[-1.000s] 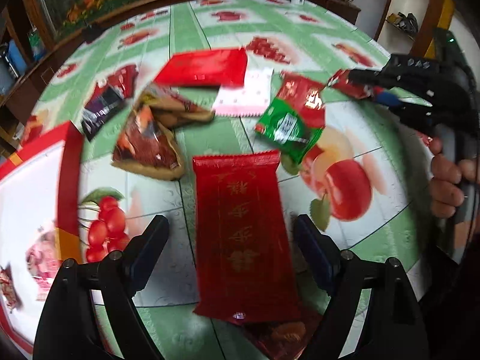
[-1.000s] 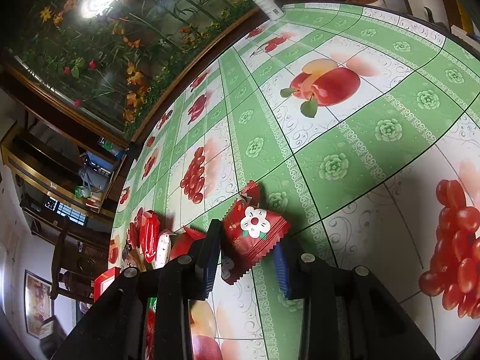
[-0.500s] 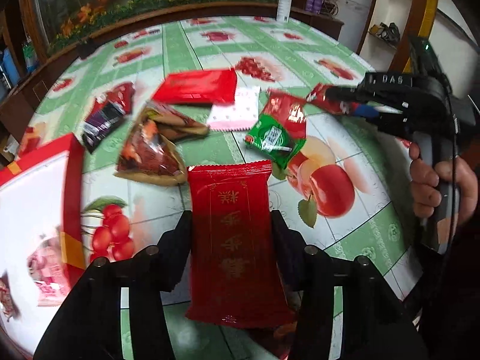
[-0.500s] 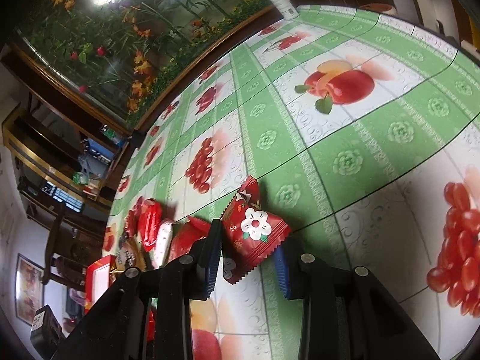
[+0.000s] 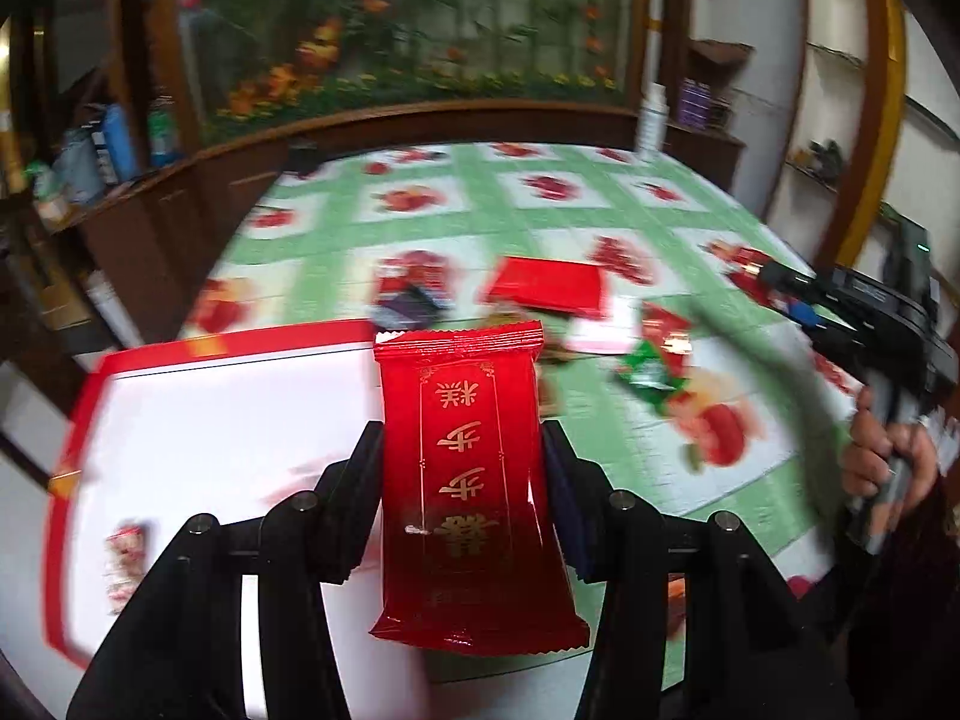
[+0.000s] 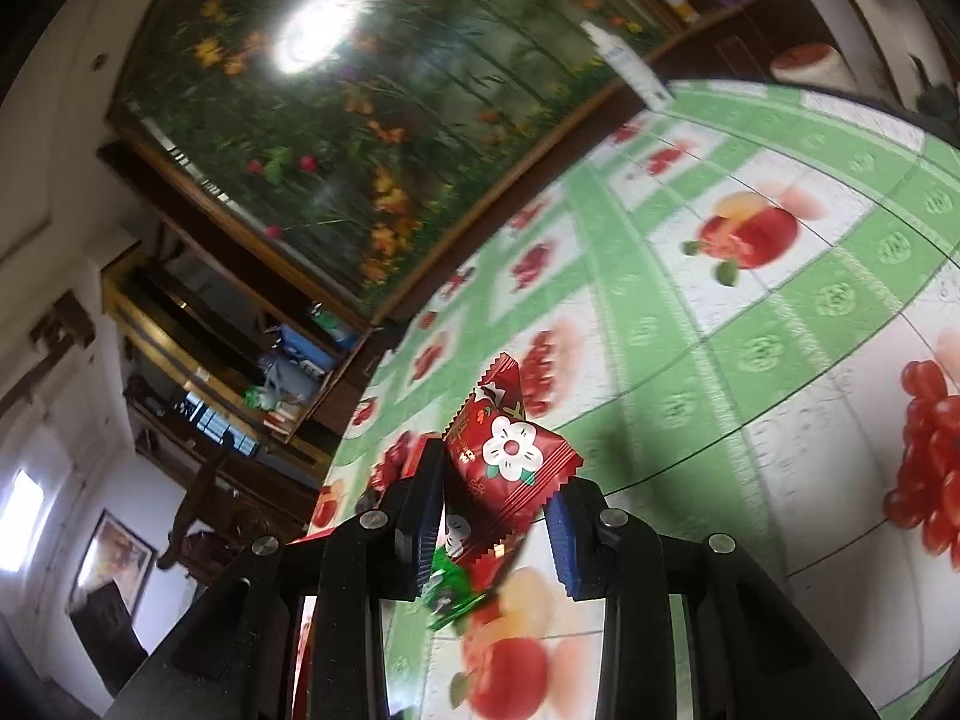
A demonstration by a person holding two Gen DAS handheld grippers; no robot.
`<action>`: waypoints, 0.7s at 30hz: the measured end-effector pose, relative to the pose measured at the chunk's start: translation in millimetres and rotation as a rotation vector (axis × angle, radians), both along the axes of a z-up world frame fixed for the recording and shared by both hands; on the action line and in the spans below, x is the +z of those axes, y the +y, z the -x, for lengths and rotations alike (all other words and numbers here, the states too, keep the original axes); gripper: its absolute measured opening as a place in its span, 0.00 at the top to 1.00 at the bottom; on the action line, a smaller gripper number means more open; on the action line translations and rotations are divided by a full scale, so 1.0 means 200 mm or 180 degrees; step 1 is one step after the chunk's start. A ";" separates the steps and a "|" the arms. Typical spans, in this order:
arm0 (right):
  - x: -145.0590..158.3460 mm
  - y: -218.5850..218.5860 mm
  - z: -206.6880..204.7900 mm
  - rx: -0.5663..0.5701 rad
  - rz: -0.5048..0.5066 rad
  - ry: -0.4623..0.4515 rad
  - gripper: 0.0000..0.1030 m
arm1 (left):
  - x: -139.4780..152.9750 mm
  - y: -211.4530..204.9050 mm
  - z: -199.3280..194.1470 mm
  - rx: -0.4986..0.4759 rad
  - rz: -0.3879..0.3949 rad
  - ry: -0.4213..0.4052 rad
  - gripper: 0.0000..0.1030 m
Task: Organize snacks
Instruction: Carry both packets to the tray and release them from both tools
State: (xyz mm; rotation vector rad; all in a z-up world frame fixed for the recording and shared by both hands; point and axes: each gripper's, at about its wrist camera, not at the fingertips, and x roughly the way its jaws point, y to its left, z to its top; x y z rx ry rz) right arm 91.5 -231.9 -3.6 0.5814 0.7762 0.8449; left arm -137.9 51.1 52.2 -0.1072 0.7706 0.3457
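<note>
My left gripper is shut on a long red snack packet with gold characters and holds it in the air over the right part of a red-rimmed white box. My right gripper is shut on a small red packet with a white flower, lifted above the table. The right gripper also shows at the right edge of the left wrist view. Several loose snack packets lie on the table, among them a flat red one and a green one.
The round table has a green and white fruit-print cloth. A small packet lies inside the box at its left. A white bottle stands at the far edge. Wooden cabinets ring the table.
My left gripper closed on the long red packet, lifted it off the table and swung left over the box. My right gripper kept its flower packet and rose a little.
</note>
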 end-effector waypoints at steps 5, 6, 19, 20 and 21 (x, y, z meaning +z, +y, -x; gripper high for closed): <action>0.01 0.22 0.15 0.0445 -0.0094 -0.0018 0.69 | -0.05 0.23 0.16 0.0470 -0.0068 0.0056 0.53; 0.02 0.28 0.18 0.0532 -0.0078 -0.0028 0.69 | -0.07 0.28 0.19 0.0570 -0.0051 0.0075 0.53; 0.05 1.25 0.70 0.1836 0.0369 -0.0004 0.68 | -0.16 0.56 0.43 0.1141 -0.0050 0.0110 0.52; 0.06 1.30 0.74 0.1885 0.0397 -0.0027 0.67 | -0.16 0.57 0.44 0.1174 -0.0037 0.0115 0.52; 0.07 1.34 0.77 0.1947 0.0411 -0.0045 0.66 | -0.17 0.59 0.46 0.1217 -0.0029 0.0122 0.52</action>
